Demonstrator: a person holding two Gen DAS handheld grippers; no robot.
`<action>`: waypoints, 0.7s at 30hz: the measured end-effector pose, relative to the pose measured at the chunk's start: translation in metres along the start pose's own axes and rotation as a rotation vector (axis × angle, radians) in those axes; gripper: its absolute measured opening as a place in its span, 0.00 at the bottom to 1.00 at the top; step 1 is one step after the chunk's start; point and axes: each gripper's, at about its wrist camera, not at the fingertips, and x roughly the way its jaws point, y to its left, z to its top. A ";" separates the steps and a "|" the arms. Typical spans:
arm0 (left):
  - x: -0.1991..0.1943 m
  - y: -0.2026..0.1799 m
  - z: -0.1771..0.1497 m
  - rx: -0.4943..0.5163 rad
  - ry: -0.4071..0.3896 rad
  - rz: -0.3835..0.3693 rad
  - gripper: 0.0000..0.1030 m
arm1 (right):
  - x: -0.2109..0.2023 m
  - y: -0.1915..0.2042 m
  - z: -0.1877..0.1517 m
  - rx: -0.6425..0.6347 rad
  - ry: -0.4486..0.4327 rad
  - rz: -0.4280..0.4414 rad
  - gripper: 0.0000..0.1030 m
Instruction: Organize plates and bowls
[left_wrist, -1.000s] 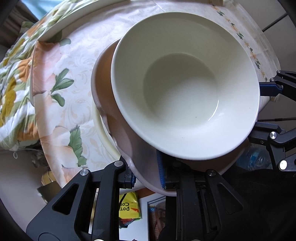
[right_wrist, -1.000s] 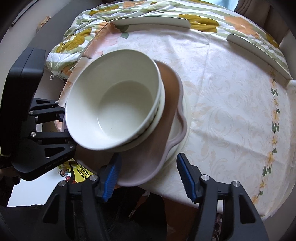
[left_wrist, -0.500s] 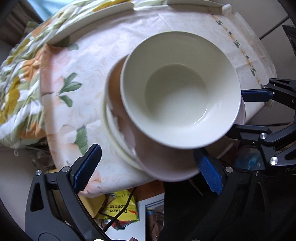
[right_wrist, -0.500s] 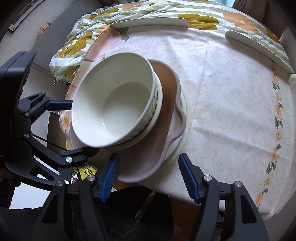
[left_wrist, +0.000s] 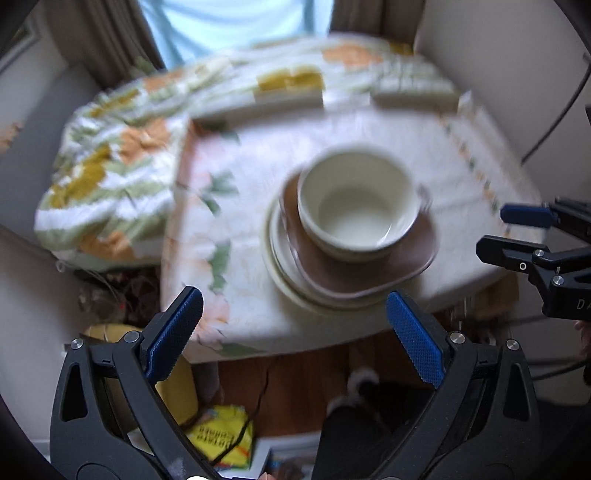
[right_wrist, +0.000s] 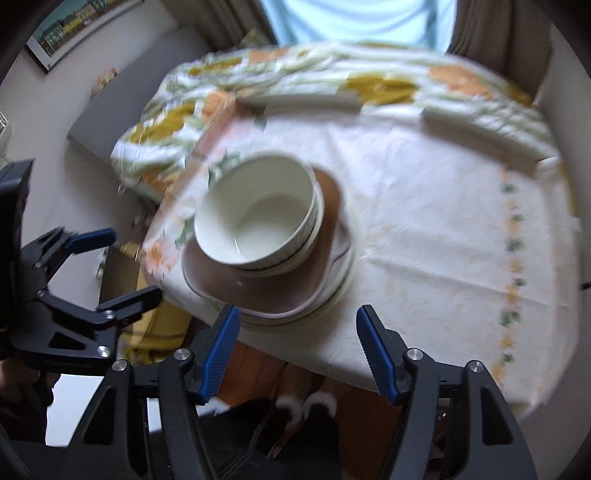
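A cream bowl (left_wrist: 354, 206) (right_wrist: 258, 218) sits nested in a second bowl on a brown square plate (left_wrist: 369, 273) (right_wrist: 266, 291). Under that lie cream round plates (left_wrist: 280, 266). The stack stands near the front edge of the table. My left gripper (left_wrist: 293, 299) (right_wrist: 131, 264) hovers above and in front of the stack, wide open and holding nothing. Nearer the stack's right side, my right gripper (right_wrist: 298, 314) (left_wrist: 496, 230) is open too, with nothing between its fingers. Both views are blurred by motion.
A floral cloth covers the round table (right_wrist: 443, 221). A flowered quilt (left_wrist: 110, 177) is bunched at the back left, and two pale curved rails (right_wrist: 295, 101) lie along the far edge. Below are a yellow packet (left_wrist: 221, 435), a cable and slippered feet (right_wrist: 306, 402).
My left gripper let go of the brown plate's rim and opened wide. Both grippers rose and drew back from the stack, which stays on the table.
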 end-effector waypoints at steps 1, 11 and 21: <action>-0.017 0.000 0.000 -0.014 -0.050 0.006 0.97 | -0.015 0.003 -0.002 0.010 -0.040 -0.016 0.60; -0.163 0.001 -0.013 -0.068 -0.523 0.108 1.00 | -0.166 0.036 -0.035 0.109 -0.495 -0.251 0.97; -0.209 -0.018 -0.025 -0.107 -0.653 0.108 1.00 | -0.209 0.046 -0.050 0.092 -0.651 -0.326 0.97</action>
